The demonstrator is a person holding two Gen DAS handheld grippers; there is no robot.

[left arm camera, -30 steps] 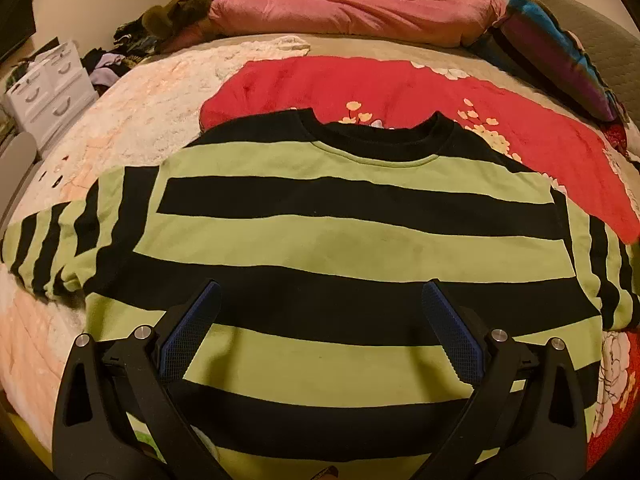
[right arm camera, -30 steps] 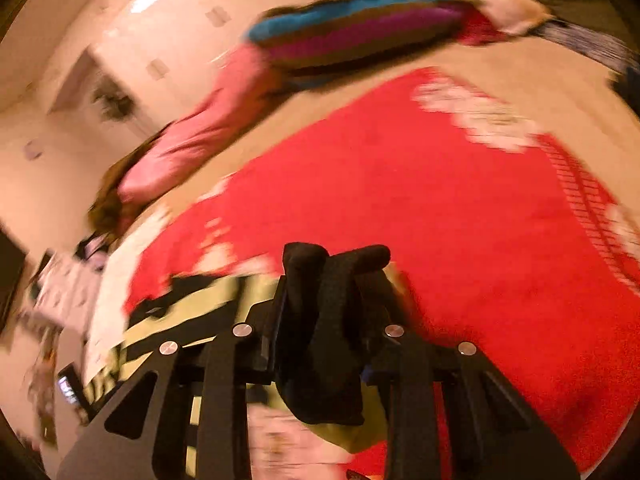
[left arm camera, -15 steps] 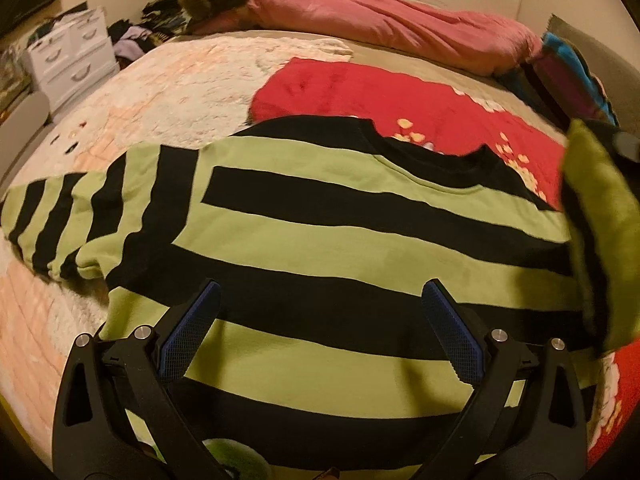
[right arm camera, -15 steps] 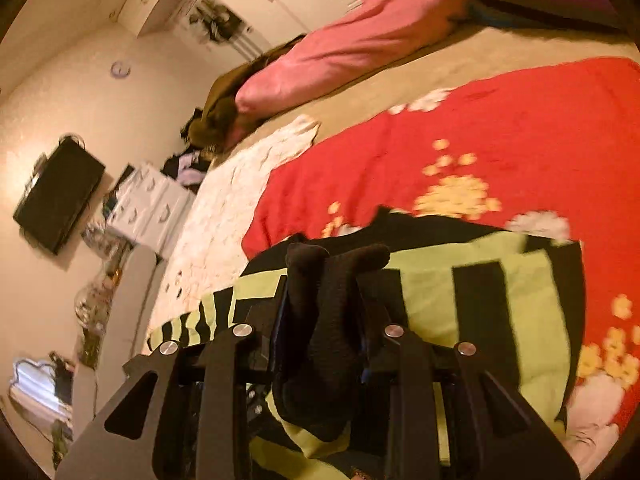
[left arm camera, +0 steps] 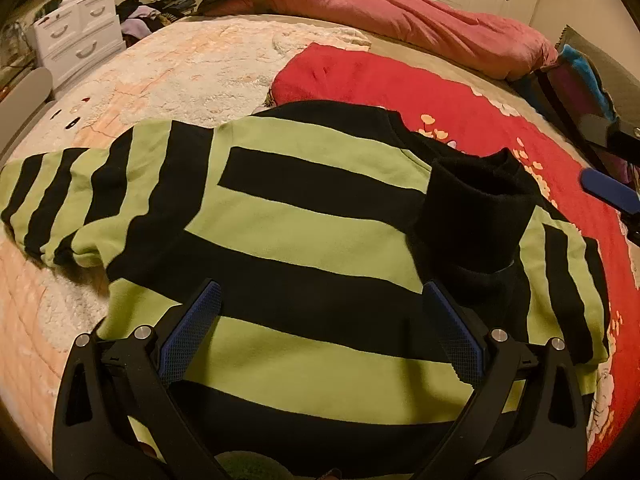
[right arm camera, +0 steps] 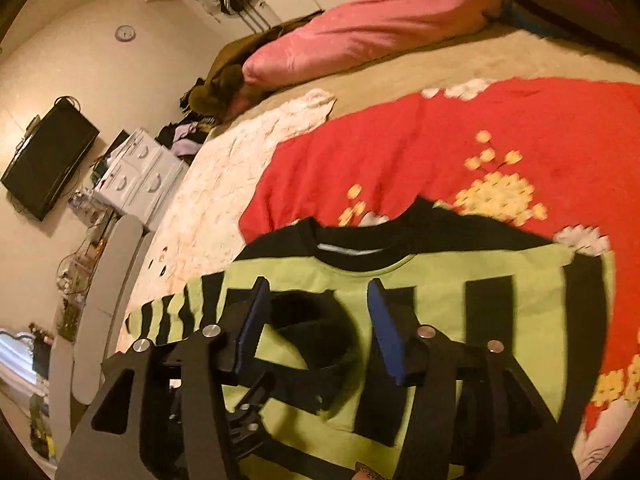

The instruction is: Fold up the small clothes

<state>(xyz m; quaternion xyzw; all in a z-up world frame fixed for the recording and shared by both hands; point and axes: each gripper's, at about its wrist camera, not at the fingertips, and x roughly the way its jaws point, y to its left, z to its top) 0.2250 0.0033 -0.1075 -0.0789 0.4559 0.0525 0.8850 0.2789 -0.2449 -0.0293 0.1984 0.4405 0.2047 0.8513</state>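
Note:
A green and black striped sweater (left arm camera: pixel 304 220) lies flat on the bed, collar away from me; it also shows in the right wrist view (right arm camera: pixel 440 304). Its right sleeve (left arm camera: pixel 560 280) is folded across the body, and the black cuff (left arm camera: pixel 476 208) stands loose on the chest. Its left sleeve (left arm camera: pixel 72 196) lies spread out to the left. My left gripper (left arm camera: pixel 320 324) is open and empty above the hem. My right gripper (right arm camera: pixel 316 320) is open just above the cuff (right arm camera: pixel 316 340), and one blue pad (left arm camera: pixel 608 190) shows at the right edge of the left wrist view.
The sweater lies on a red flowered blanket (left arm camera: pixel 420 92) and a pale fluffy cover (left arm camera: pixel 192 76). A pink duvet (left arm camera: pixel 400 20) and striped pillows (left arm camera: pixel 584 76) lie at the far side. White drawers (left arm camera: pixel 76 40) stand left of the bed.
My right gripper carried the right sleeve over the sweater's body, then opened and let go of the cuff. My left gripper stayed open above the hem while its view turned left.

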